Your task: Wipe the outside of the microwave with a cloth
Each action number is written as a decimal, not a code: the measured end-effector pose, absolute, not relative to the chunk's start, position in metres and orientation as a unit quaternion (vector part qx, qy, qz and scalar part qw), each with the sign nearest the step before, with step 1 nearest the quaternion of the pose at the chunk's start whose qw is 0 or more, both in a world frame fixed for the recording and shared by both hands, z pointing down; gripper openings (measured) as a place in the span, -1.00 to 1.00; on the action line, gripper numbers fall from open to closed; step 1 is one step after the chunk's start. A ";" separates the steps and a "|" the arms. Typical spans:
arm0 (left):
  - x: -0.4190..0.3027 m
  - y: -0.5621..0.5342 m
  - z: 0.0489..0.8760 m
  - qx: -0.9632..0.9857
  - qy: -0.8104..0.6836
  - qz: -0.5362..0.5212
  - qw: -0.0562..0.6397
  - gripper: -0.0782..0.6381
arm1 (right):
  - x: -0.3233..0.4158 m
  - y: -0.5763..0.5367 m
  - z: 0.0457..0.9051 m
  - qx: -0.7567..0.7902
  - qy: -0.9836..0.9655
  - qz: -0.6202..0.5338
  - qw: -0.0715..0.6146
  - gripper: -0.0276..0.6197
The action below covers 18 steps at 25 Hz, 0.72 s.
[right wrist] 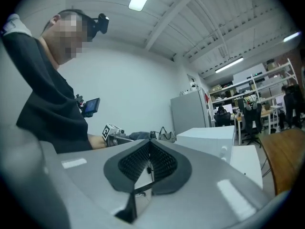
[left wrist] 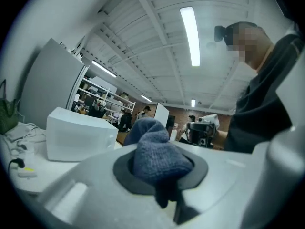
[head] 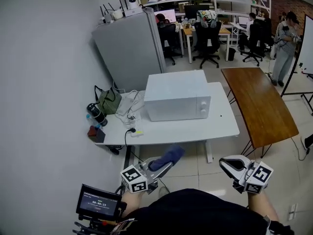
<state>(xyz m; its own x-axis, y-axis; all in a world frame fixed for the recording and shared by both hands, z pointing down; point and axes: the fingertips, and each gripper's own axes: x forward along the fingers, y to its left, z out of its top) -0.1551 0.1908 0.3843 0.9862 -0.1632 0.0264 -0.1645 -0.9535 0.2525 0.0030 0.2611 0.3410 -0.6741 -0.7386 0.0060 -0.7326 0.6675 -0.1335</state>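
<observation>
In the head view, the left gripper carries a blue cloth, and the right gripper is well apart to its right. The white microwave stands on a white table ahead of both grippers, not touched. In the left gripper view, the jaws pinch the cloth, and the microwave is ahead on the left. In the right gripper view, the jaws are pressed together with nothing between them, and the microwave is ahead on the right.

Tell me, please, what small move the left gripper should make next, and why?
Probably carry the left gripper forward to the microwave: its jaws are shut on the blue cloth, but it hangs short of the table, nowhere near the white casing.
</observation>
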 end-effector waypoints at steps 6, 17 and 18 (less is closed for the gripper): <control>-0.175 0.247 0.376 0.991 -0.087 0.001 0.106 -0.63 | -0.017 0.288 0.344 -0.389 0.915 -0.089 0.051 -0.90; -0.262 0.239 0.374 0.987 -0.098 -0.020 0.129 -0.63 | -0.109 0.278 0.356 -0.385 0.919 -0.087 0.020 -0.90; -0.267 0.237 0.376 0.986 -0.096 -0.023 0.130 -0.63 | -0.113 0.276 0.355 -0.385 0.919 -0.083 0.018 -0.90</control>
